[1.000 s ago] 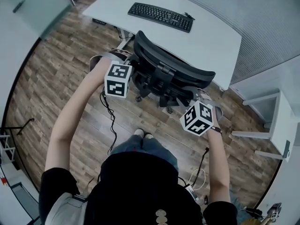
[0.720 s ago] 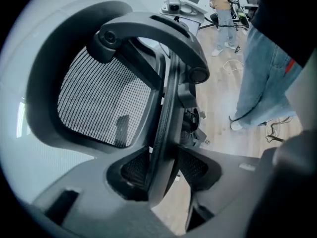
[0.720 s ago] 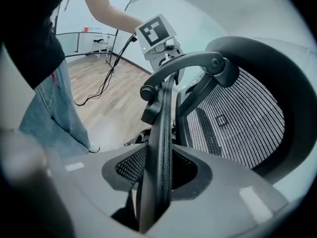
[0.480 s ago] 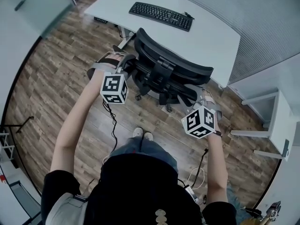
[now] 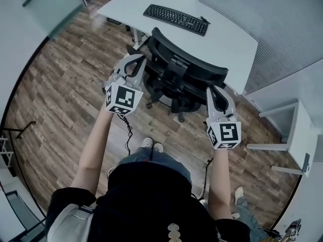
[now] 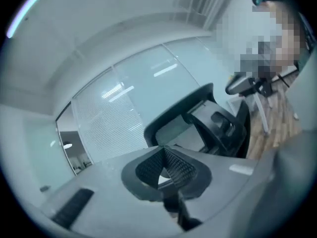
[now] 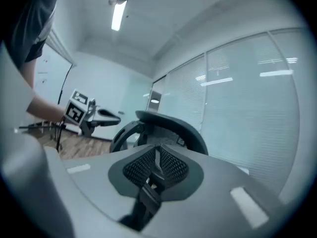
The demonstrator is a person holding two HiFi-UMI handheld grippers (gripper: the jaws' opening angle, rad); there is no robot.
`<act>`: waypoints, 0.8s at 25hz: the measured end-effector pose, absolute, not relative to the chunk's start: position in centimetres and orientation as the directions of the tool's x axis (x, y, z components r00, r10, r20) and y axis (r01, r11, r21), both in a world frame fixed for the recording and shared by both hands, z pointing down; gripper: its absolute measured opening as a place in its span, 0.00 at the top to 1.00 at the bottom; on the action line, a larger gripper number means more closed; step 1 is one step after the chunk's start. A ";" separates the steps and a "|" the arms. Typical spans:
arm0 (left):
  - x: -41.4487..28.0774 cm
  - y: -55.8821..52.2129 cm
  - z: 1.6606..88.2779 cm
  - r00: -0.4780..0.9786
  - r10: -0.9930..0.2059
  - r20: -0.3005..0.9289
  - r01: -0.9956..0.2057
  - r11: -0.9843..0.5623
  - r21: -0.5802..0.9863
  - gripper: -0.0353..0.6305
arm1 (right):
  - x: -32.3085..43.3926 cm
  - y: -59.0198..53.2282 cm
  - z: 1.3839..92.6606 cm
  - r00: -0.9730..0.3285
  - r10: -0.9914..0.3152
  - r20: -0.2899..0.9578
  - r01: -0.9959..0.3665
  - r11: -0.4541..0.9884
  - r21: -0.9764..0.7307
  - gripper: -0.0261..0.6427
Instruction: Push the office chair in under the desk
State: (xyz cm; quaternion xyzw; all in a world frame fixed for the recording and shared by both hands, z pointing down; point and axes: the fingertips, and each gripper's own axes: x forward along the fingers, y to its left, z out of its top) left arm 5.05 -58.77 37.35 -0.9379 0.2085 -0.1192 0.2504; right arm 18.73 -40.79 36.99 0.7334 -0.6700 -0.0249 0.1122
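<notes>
Overhead, from the head view, the office chair (image 5: 181,79) stood with its seat tucked beneath the white desk (image 5: 222,42) and its backrest along the desk's edge. The left gripper (image 5: 136,62) and right gripper (image 5: 214,92) hung just beside the backrest's two ends. In the left gripper view, the left gripper (image 6: 162,151) had just been closing; its jaws met, gripping nothing, with the chair (image 6: 198,108) beyond. In the right gripper view, the right gripper (image 7: 157,155) had likewise just been closing, its jaws drawn to a thin slit and empty.
</notes>
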 end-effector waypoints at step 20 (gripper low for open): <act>6.1 -56.5 36.4 0.895 -0.445 -0.037 -0.446 -0.891 -0.086 0.94 | 23.1 -36.5 35.7 0.436 -0.888 -0.146 -0.898 -0.418 -0.139 0.95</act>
